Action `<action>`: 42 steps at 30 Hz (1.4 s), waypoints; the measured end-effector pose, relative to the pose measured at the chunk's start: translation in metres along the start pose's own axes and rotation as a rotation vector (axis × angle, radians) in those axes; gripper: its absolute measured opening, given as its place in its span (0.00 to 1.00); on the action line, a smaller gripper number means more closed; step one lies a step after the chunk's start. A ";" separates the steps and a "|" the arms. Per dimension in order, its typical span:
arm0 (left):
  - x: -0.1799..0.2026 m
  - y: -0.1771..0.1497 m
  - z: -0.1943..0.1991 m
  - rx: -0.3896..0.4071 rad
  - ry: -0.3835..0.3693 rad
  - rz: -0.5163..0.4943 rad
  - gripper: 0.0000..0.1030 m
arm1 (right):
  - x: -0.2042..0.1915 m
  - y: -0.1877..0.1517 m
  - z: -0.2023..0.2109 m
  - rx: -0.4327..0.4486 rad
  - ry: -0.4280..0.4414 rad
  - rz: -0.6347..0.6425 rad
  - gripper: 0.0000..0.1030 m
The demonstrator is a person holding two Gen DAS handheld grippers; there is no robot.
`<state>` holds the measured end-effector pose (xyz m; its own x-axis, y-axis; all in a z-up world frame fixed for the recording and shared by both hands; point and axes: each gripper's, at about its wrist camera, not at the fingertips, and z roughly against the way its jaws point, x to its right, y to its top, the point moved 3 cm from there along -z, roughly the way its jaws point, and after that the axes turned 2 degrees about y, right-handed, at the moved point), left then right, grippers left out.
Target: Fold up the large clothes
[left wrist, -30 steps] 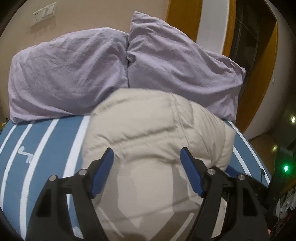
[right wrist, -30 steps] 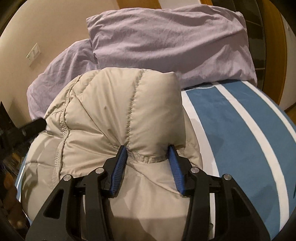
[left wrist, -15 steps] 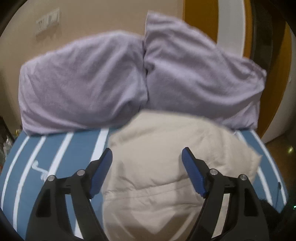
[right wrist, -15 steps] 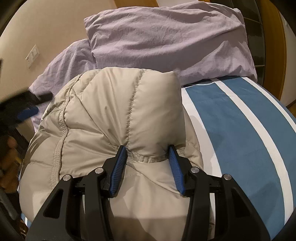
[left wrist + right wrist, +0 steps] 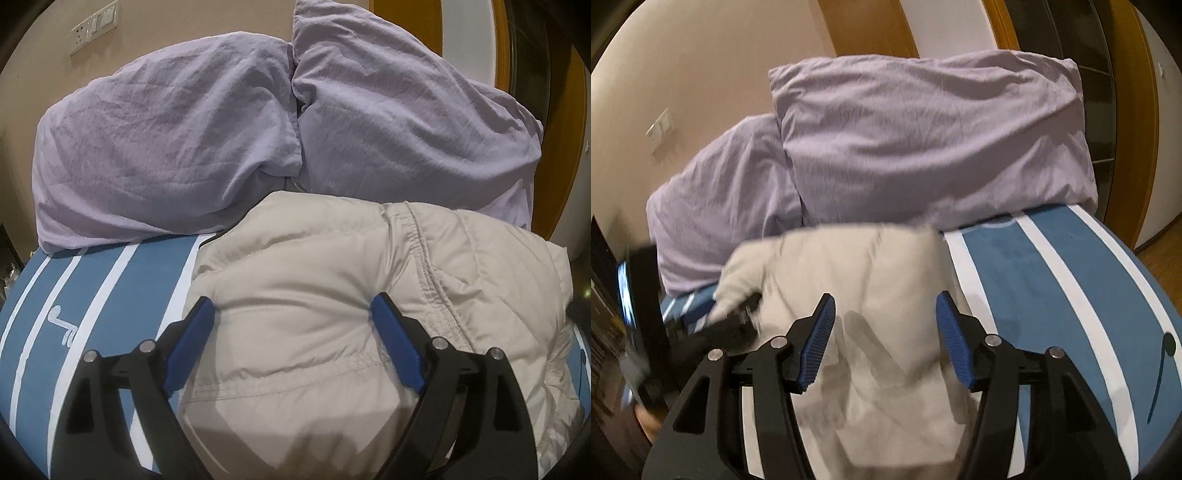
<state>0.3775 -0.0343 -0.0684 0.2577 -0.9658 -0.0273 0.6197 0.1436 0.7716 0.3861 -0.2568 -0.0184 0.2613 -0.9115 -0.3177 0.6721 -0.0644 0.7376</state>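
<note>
Showing L gripper (image 5: 738, 328) in R view, jacket (image 5: 332, 295) sharp L

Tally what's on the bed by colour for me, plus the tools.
Lilac pillows: 2, left and right
Beige puffer jacket: 1
Blue-and-white striped bedcover: 1
Tools, both open: 2, left tool and right tool
Total: 6

The bed (image 5: 122, 280) wears a blue cover with white stripes. Two lilac pillows (image 5: 166, 147) (image 5: 934, 147) sit side by side at its head, touching. A beige puffy jacket (image 5: 314, 295) lies bundled on the cover, its far edge against the pillows.
</note>
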 end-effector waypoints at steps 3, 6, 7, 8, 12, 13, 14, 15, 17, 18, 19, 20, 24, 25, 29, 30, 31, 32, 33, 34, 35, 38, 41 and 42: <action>0.001 -0.002 0.000 0.011 0.004 -0.005 0.85 | -0.014 0.022 -0.011 0.013 -0.006 0.007 0.57; 0.000 -0.002 0.000 0.014 0.001 -0.005 0.85 | -0.027 0.035 -0.024 0.020 -0.028 0.035 0.63; 0.000 -0.003 0.000 0.014 0.000 -0.004 0.85 | -0.029 0.037 -0.030 0.020 -0.041 0.041 0.64; 0.001 -0.003 0.001 0.015 -0.001 -0.004 0.85 | -0.028 0.037 -0.038 0.010 -0.057 0.047 0.64; -0.001 -0.004 0.002 0.022 -0.036 0.012 0.86 | -0.013 0.017 -0.072 -0.072 -0.086 0.026 0.64; -0.001 -0.004 0.003 0.027 -0.056 0.018 0.87 | -0.009 0.010 -0.077 -0.067 -0.092 0.029 0.64; 0.000 -0.004 0.004 0.030 -0.060 0.017 0.87 | -0.008 0.006 -0.078 -0.053 -0.098 0.034 0.64; 0.001 -0.004 0.004 0.034 -0.059 0.013 0.87 | -0.008 0.003 -0.079 -0.044 -0.107 0.041 0.64; 0.004 -0.005 0.005 0.046 -0.051 0.003 0.88 | -0.009 -0.003 -0.081 -0.025 -0.136 0.064 0.64; 0.004 -0.005 0.005 0.049 -0.049 0.001 0.88 | -0.009 -0.005 -0.083 -0.022 -0.140 0.065 0.64; 0.006 -0.005 0.005 0.052 -0.047 -0.003 0.88 | -0.008 -0.006 -0.084 -0.022 -0.139 0.062 0.64; 0.005 -0.005 0.004 0.053 -0.047 -0.002 0.88 | -0.005 -0.007 -0.086 -0.026 -0.135 0.053 0.64; 0.008 -0.006 0.001 0.049 -0.038 -0.011 0.89 | -0.003 -0.009 -0.094 -0.044 -0.139 0.046 0.66; 0.009 -0.006 0.001 0.048 -0.037 -0.011 0.89 | -0.003 -0.010 -0.096 -0.051 -0.143 0.048 0.66; 0.009 -0.007 -0.001 0.044 -0.034 -0.015 0.90 | -0.003 -0.012 -0.101 -0.066 -0.151 0.051 0.67; 0.009 -0.007 -0.002 0.043 -0.033 -0.015 0.90 | -0.003 -0.012 -0.102 -0.070 -0.152 0.051 0.67; 0.009 -0.007 -0.003 0.040 -0.031 -0.017 0.90 | -0.002 -0.012 -0.104 -0.077 -0.153 0.051 0.67; 0.010 -0.007 -0.004 0.037 -0.028 -0.019 0.90 | -0.002 -0.013 -0.105 -0.081 -0.154 0.051 0.67; 0.010 -0.007 -0.004 0.035 -0.024 -0.022 0.91 | -0.002 -0.014 -0.106 -0.086 -0.155 0.051 0.67; 0.011 -0.006 -0.005 0.032 -0.018 -0.025 0.91 | -0.002 -0.014 -0.107 -0.093 -0.156 0.051 0.67; 0.011 -0.007 -0.005 0.030 -0.015 -0.027 0.91 | -0.001 -0.015 -0.107 -0.097 -0.157 0.052 0.67; 0.011 -0.007 -0.006 0.027 -0.009 -0.029 0.91 | -0.001 -0.015 -0.109 -0.104 -0.158 0.051 0.68; 0.011 -0.007 -0.007 0.026 -0.008 -0.030 0.91 | -0.001 -0.016 -0.109 -0.109 -0.157 0.049 0.68; 0.011 -0.007 -0.006 0.027 -0.008 -0.030 0.91 | -0.001 -0.016 -0.110 -0.110 -0.156 0.048 0.68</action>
<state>0.3805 -0.0447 -0.0783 0.2332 -0.9714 -0.0456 0.6072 0.1088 0.7871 0.4512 -0.2105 -0.0951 0.1896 -0.9650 -0.1811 0.7352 0.0173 0.6777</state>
